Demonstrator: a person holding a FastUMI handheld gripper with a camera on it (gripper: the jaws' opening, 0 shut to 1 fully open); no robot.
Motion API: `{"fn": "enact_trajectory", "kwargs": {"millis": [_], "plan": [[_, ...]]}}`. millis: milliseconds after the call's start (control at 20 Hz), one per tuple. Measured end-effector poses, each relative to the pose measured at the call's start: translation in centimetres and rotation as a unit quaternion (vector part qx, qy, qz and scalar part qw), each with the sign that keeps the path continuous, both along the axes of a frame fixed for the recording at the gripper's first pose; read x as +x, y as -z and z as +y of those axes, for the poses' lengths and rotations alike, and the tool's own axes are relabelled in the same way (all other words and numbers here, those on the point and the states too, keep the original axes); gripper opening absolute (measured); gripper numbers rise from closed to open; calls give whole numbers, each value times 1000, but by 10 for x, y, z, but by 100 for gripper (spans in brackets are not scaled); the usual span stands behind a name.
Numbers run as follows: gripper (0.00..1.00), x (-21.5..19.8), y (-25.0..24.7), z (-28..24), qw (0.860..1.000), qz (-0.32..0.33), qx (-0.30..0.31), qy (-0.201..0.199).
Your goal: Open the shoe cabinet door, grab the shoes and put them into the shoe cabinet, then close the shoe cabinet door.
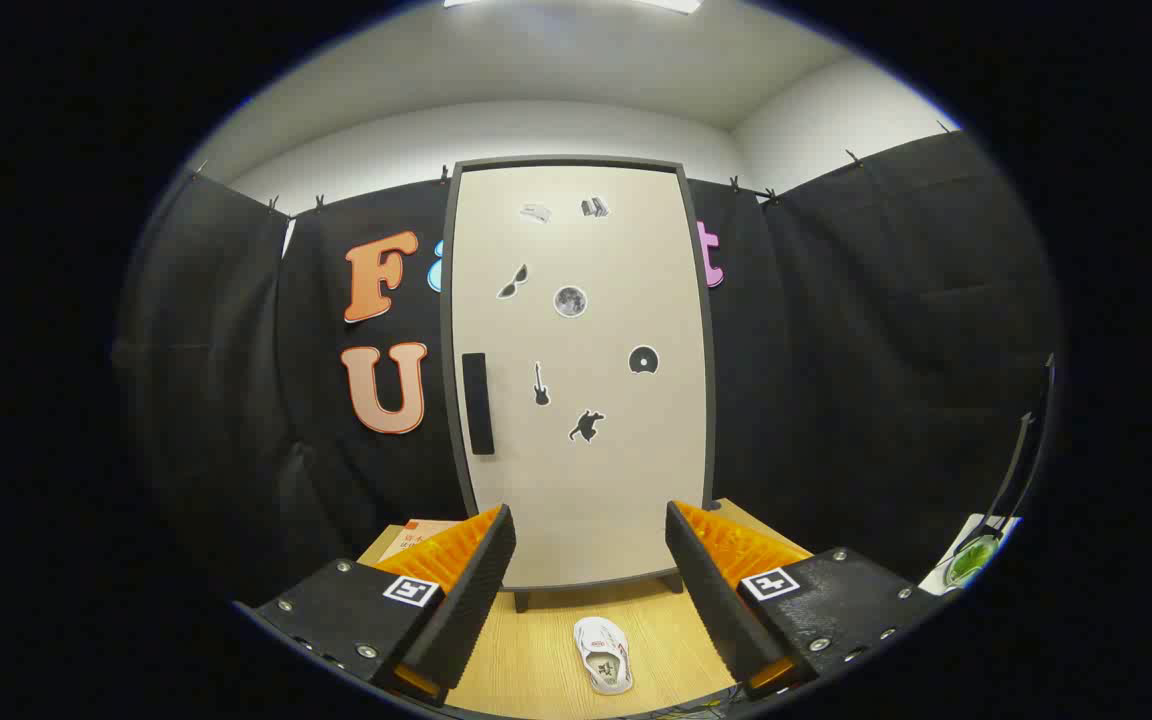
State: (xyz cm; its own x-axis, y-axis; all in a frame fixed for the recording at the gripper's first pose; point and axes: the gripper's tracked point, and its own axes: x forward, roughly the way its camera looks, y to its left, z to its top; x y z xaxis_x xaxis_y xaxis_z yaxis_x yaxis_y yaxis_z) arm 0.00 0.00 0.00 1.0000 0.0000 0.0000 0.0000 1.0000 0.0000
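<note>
I hold the gripper wide open and empty above a small white shoe on the wooden table; beyond stands the closed beige sticker-covered cabinet door.

the gripper is held level, facing forward, its two fingers spread wide apart and angled slightly outward, with nothing between them; each finger base carries a square marker.
</note>
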Motion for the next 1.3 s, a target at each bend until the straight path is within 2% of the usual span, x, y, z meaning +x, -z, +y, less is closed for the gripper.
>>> {"fn": "enact_trajectory", "kwargs": {"millis": [850,1300], "plan": [[94,4,7,5,1000,17,-7,-11],[94,26,12,32,999,28,-8,-34]]}}
